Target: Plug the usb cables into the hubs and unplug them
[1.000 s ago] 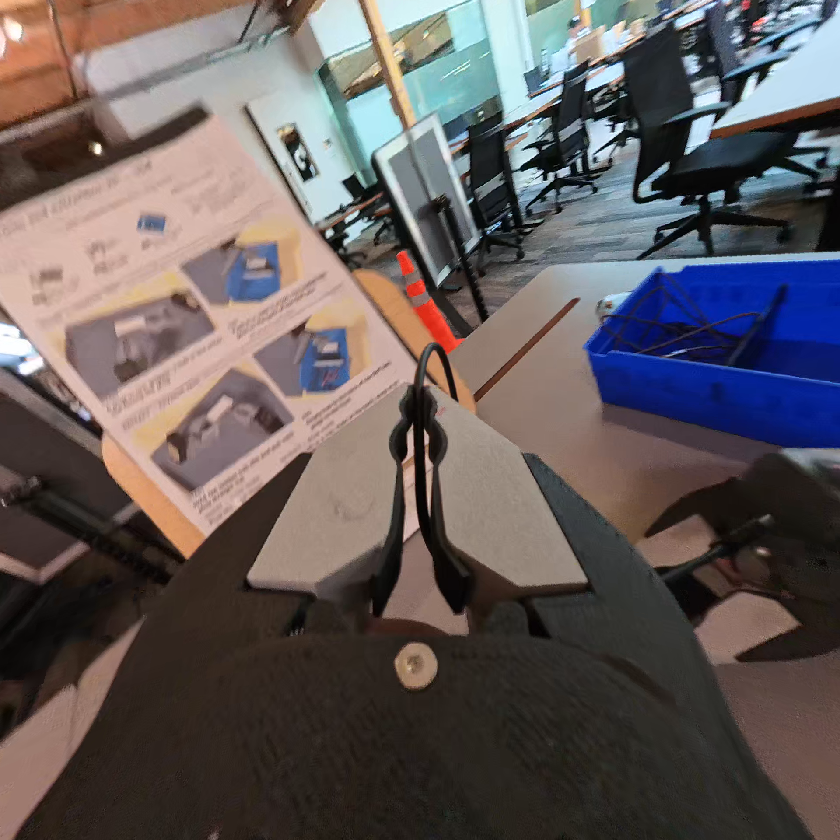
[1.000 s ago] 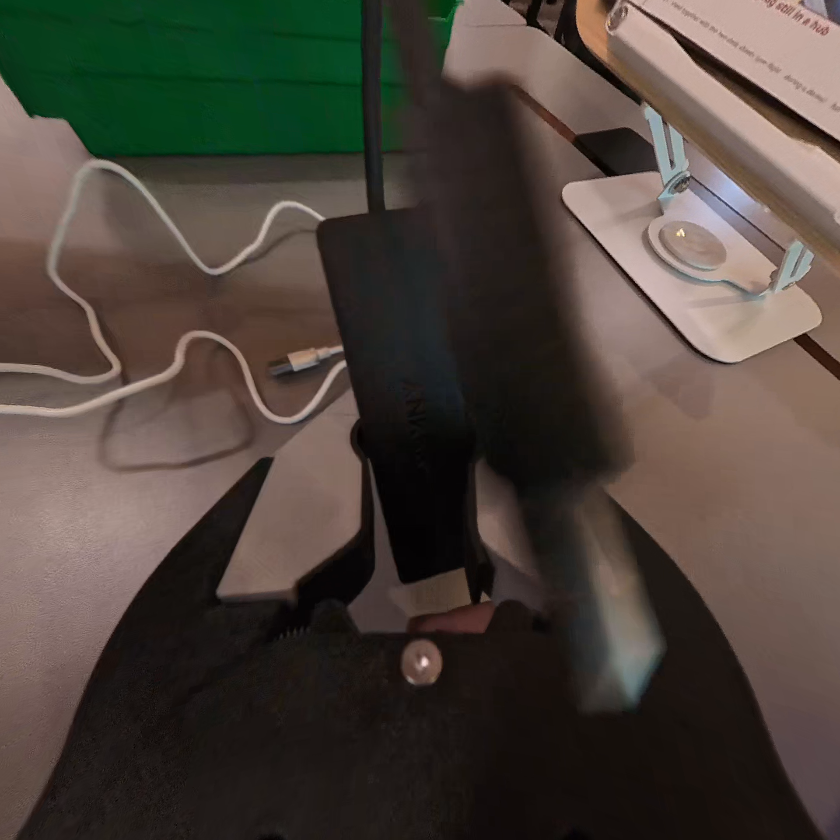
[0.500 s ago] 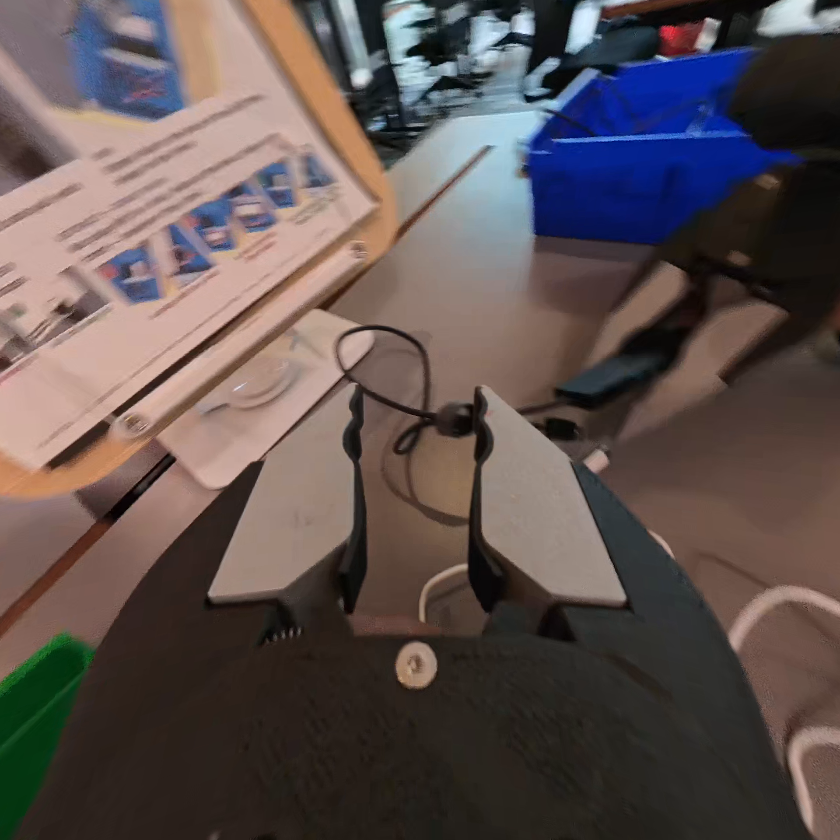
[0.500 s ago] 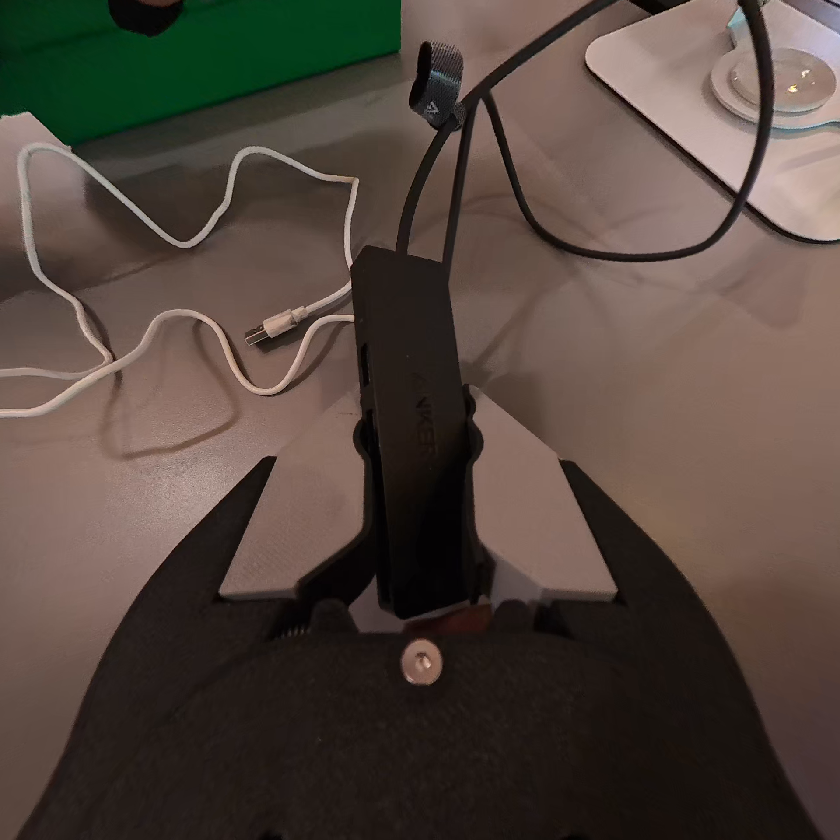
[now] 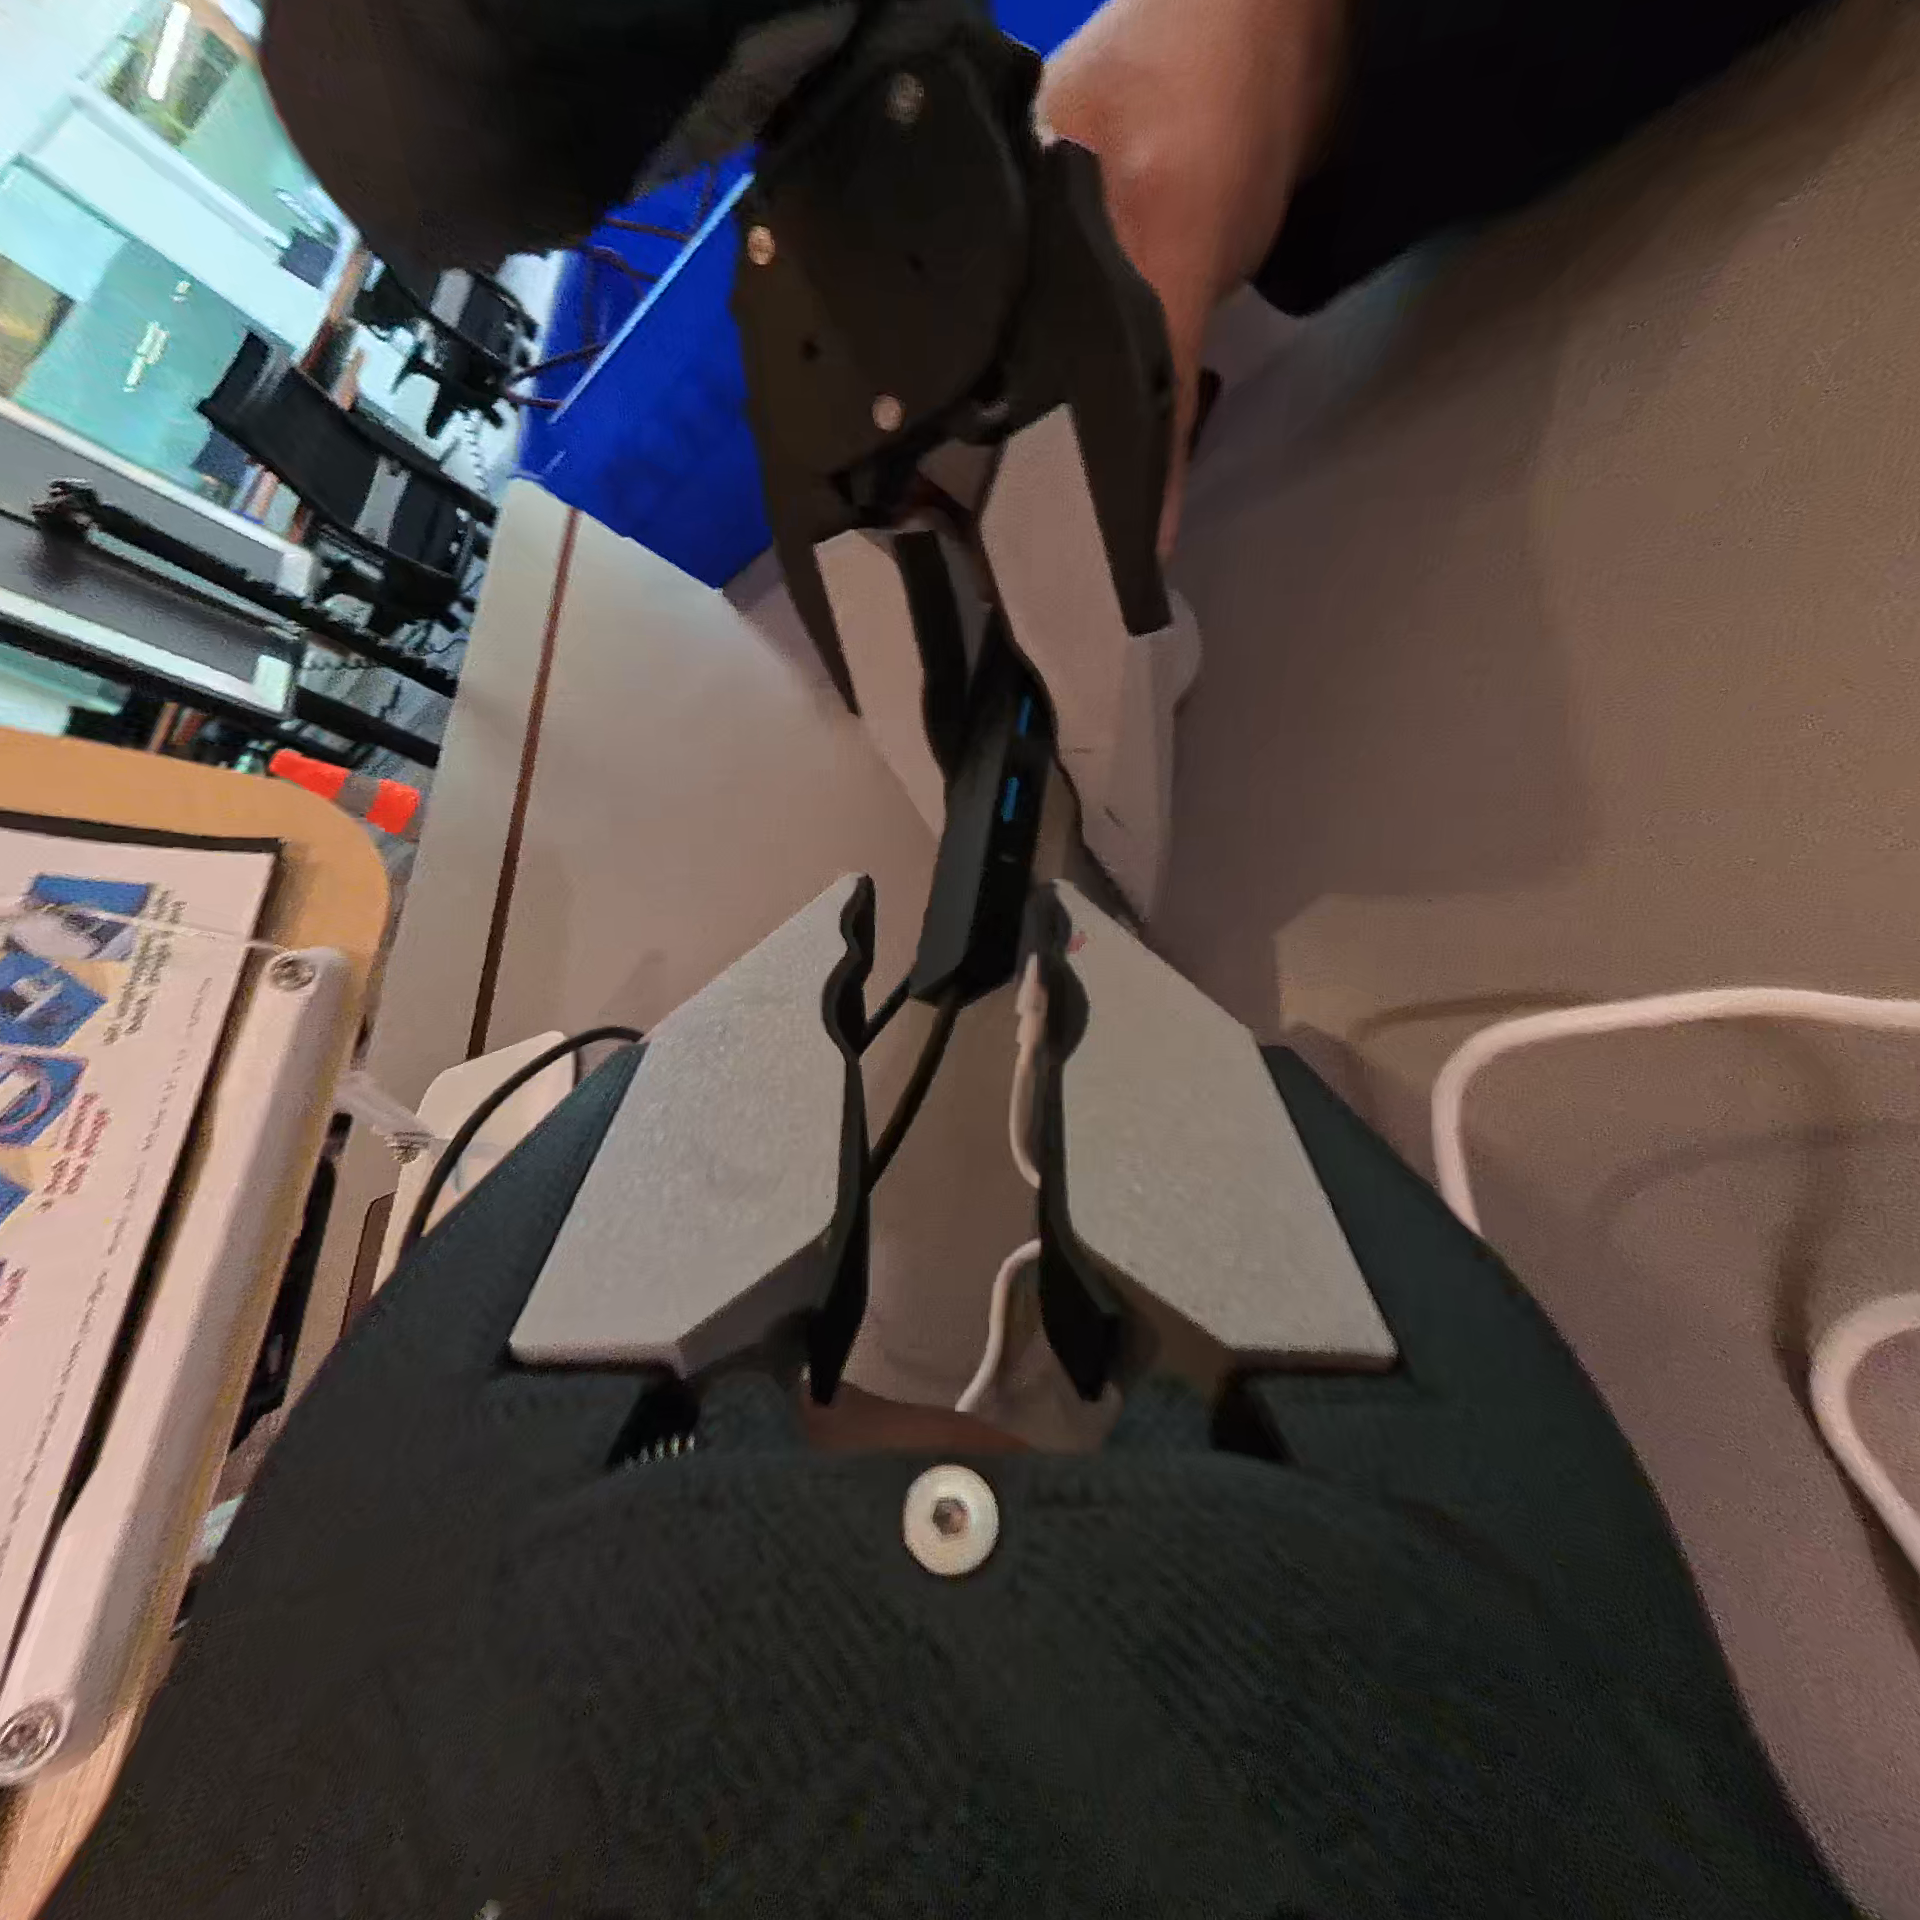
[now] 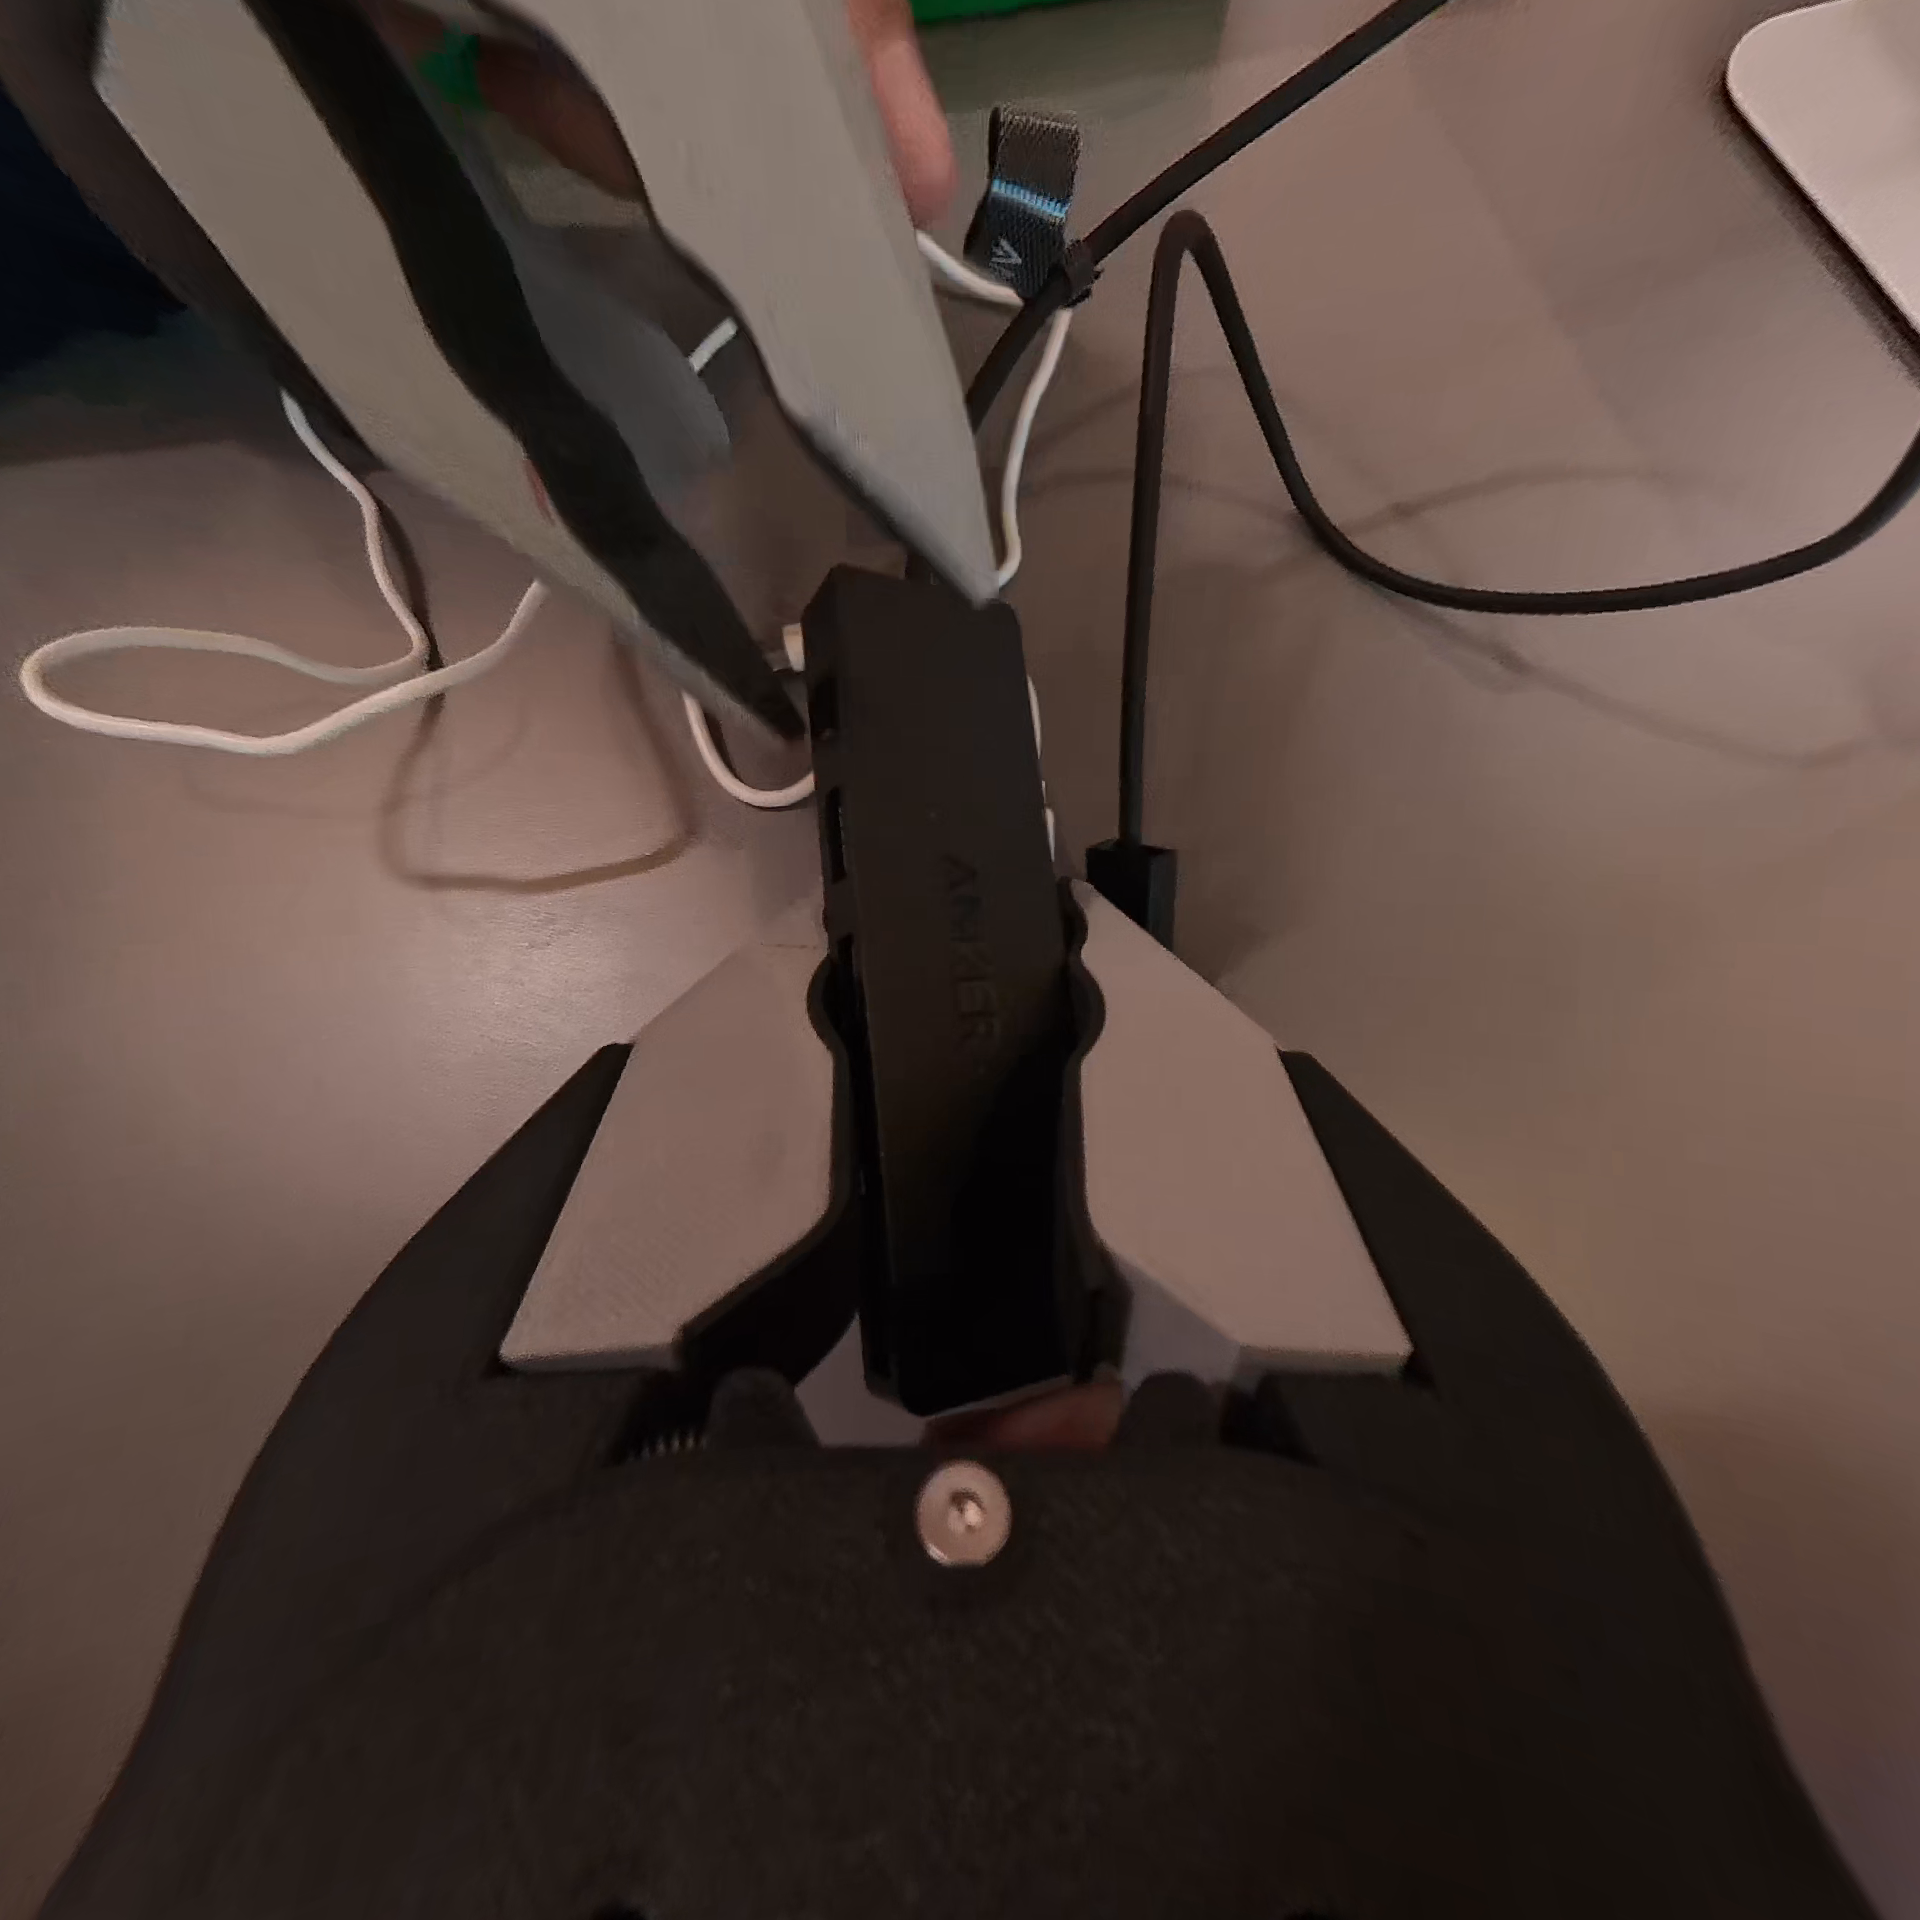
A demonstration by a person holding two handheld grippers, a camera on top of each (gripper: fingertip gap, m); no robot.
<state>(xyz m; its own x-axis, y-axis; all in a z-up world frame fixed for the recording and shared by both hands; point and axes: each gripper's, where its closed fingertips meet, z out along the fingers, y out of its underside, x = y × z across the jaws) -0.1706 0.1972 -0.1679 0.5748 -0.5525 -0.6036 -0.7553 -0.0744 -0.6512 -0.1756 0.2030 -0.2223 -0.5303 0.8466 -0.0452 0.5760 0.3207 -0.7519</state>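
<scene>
My right gripper (image 6: 951, 935) is shut on a black USB hub (image 6: 935, 831) and holds it just above the grey table (image 6: 312, 935). The hub's own black cable (image 6: 1143, 520) loops to the right, with its plug (image 6: 1132, 883) beside the hub. My left gripper (image 5: 951, 925) is open, and its fingertips straddle the hub's far end (image 5: 977, 883), where blue ports show. In the right wrist view the left gripper (image 6: 881, 655) comes in from the upper left. A white USB cable (image 6: 208, 707) lies on the table, its plug end near the hub's left side, partly hidden by the left gripper.
A blue bin (image 5: 644, 416) stands behind the right gripper (image 5: 987, 665). A printed sheet on a wooden board (image 5: 104, 1143) stands at the left on a white stand base (image 6: 1849, 156). A person's hand (image 5: 1143, 156) holds the right gripper. A grey strap (image 6: 1023, 208) hangs on the black cable. One gripper's finger ends stand about 6 centimeters off the other's.
My left gripper let go of the black cable, opened, and swung down from facing the room to the hub's far end. My right gripper kept hold of the hub.
</scene>
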